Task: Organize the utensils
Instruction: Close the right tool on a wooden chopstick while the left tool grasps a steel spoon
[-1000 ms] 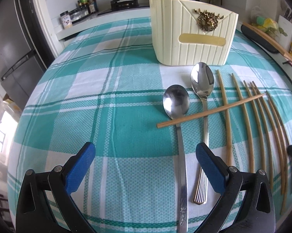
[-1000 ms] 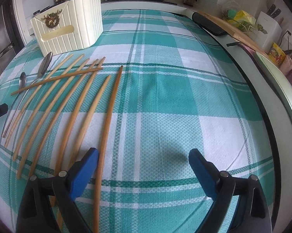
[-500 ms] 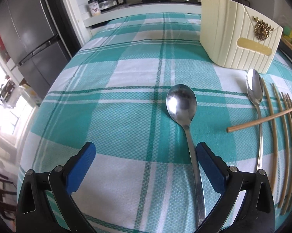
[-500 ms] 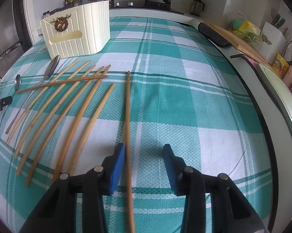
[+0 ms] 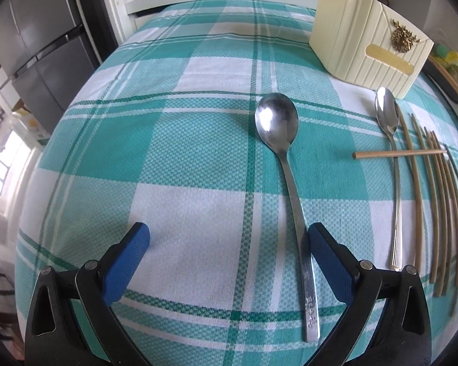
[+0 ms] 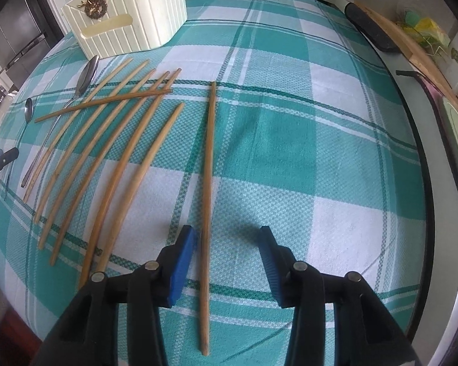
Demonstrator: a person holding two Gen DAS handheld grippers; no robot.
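Note:
In the left wrist view my left gripper (image 5: 229, 231) is open wide just above the cloth. A large steel spoon (image 5: 277, 122) lies between its fingers, the handle close to the right pad (image 5: 326, 250) without being pinched. A slimmer spoon (image 5: 387, 116) lies to the right, beside several bamboo chopsticks (image 5: 436, 198). In the right wrist view my right gripper (image 6: 227, 235) straddles a single chopstick (image 6: 209, 167). Its jaws are opening and the pads do not press on the stick. The other chopsticks (image 6: 113, 152) fan out to the left. The cream utensil holder (image 6: 128, 15) stands at the back.
A teal and white checked cloth (image 6: 289, 152) covers the table. One chopstick (image 5: 399, 153) lies crosswise over the slim spoon and the others. A fridge (image 5: 40, 48) stands at the left. A stove with pans is behind the holder (image 5: 360, 45), and a counter edge (image 6: 417, 140) with clutter runs along the right.
My left gripper slid left, so the large spoon's handle now lies between its fingers. My right gripper narrowed around the single chopstick, which now lies straight and apart from the rest.

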